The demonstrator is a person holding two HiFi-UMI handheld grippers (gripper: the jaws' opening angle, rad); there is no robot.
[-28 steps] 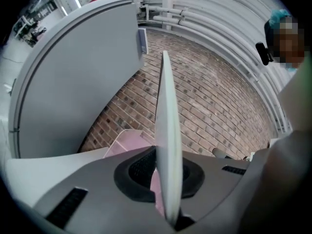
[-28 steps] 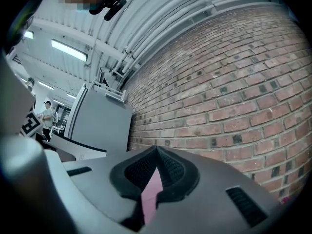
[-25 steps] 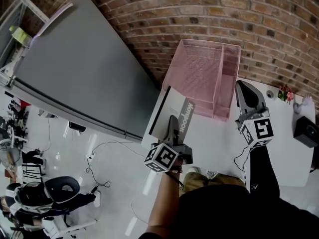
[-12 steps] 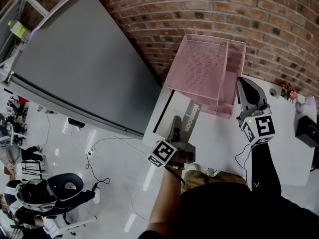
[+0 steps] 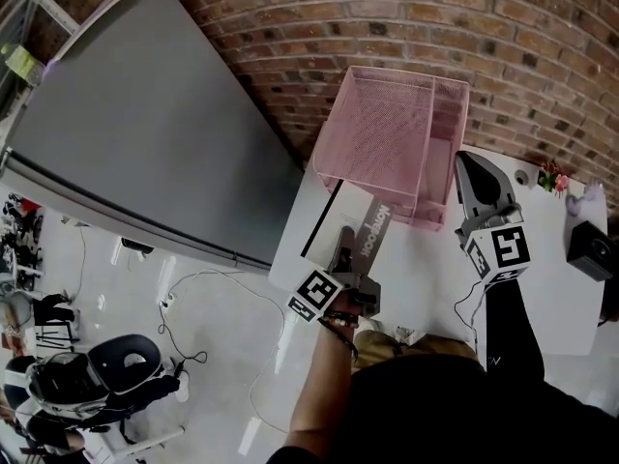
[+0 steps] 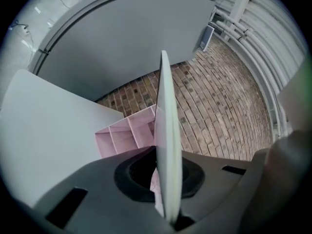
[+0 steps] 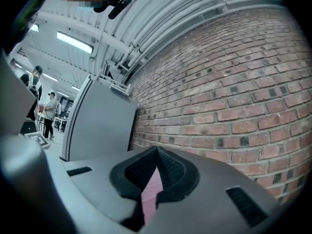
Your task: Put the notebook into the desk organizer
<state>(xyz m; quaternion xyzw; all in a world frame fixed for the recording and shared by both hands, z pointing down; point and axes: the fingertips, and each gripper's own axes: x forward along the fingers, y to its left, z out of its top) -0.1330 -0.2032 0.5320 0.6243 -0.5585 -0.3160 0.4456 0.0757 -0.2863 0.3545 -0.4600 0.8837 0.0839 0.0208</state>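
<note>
I note the fingers of my left gripper (image 5: 340,246) pinching the thin, stiff notebook (image 5: 354,222) edge-on, tilted over the smooth white desk (image 5: 426,274), just beside the pink wire-mesh desk organizer (image 5: 385,129). The fingers of my right gripper (image 5: 473,176) are pressed together by its boxy right wall.

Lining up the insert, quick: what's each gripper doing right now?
Left gripper: closed on the notebook.
Right gripper: closed, tips together, apparently empty.
</note>
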